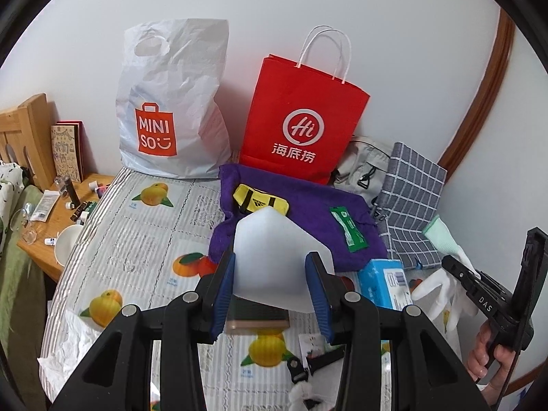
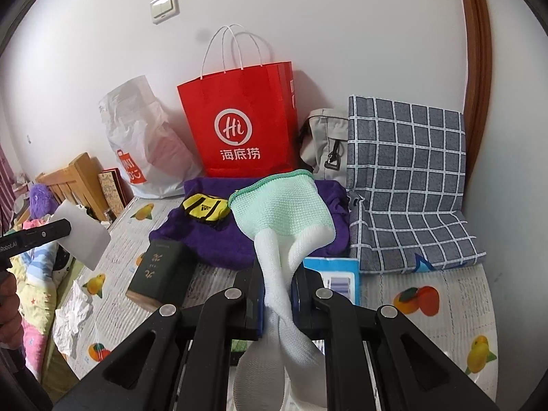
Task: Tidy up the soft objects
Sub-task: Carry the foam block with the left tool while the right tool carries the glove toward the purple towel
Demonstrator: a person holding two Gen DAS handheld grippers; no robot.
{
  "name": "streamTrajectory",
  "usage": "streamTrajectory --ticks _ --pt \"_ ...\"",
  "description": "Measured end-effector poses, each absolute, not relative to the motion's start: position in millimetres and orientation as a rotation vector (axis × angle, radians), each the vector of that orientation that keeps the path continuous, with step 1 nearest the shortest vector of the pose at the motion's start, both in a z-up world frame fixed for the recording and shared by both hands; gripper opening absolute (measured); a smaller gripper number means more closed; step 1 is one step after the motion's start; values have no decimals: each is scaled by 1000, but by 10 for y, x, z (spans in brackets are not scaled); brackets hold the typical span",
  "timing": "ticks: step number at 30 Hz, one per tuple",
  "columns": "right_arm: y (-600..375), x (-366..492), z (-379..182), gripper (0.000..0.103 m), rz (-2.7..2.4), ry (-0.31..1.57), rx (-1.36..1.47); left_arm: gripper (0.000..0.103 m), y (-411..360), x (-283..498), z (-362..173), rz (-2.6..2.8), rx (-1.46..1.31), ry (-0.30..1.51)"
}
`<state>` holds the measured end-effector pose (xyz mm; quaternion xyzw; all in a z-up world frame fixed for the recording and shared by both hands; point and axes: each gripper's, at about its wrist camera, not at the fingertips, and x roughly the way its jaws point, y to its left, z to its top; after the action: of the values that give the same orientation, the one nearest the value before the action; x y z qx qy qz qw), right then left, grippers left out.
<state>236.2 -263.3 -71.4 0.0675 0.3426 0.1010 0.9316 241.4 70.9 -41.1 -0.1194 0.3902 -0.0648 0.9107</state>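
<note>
Fruit-printed cover on the bed [image 1: 137, 226], carrying the clutter. Largest items stand at 12 o'clock against the wall: white Miniso bag [image 1: 171, 109] and red paper bag [image 2: 239, 123], mouth open upward. Checked grey cloth [image 2: 407, 178] lies at 2 o'clock, partly propped on the wall. Purple towel [image 1: 308, 219] is spread in front of the red bag, a yellow pouch [image 2: 204, 207] resting on it. Dark green book [image 2: 161, 274] lies at 9 o'clock of the towel's near edge.

Left hand-held gripper [image 1: 270, 291]: clenched on a white foam block [image 1: 274, 257], lifted clear of the bed.
Right hand-held gripper [image 2: 277, 294]: clamped on the fingers of a knitted glove [image 2: 284, 212], green cuff hanging forward above the towel.

Judgement: transport step; both soft items are in hand and neither is placed. No destination is certain; the red bag at 12 o'clock looks likely. The next move calls for carrying each item over the chosen opening, keeping the limp glove from snagging on the rim, then releasing.
</note>
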Motion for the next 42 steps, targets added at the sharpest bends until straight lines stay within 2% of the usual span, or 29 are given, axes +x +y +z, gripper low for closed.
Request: streamTrajectory --ticks 24,36,42 --pt "-2694 3448 -1128 12 210 791 205 40 632 3613 -905 -123 -305 911" --pt "-2457 4110 -1230 12 261 798 163 40 576 4090 -1369 -115 -331 991" --pt "-2384 4394 -1510 12 273 859 165 40 551 4261 -1646 -118 -340 1054"
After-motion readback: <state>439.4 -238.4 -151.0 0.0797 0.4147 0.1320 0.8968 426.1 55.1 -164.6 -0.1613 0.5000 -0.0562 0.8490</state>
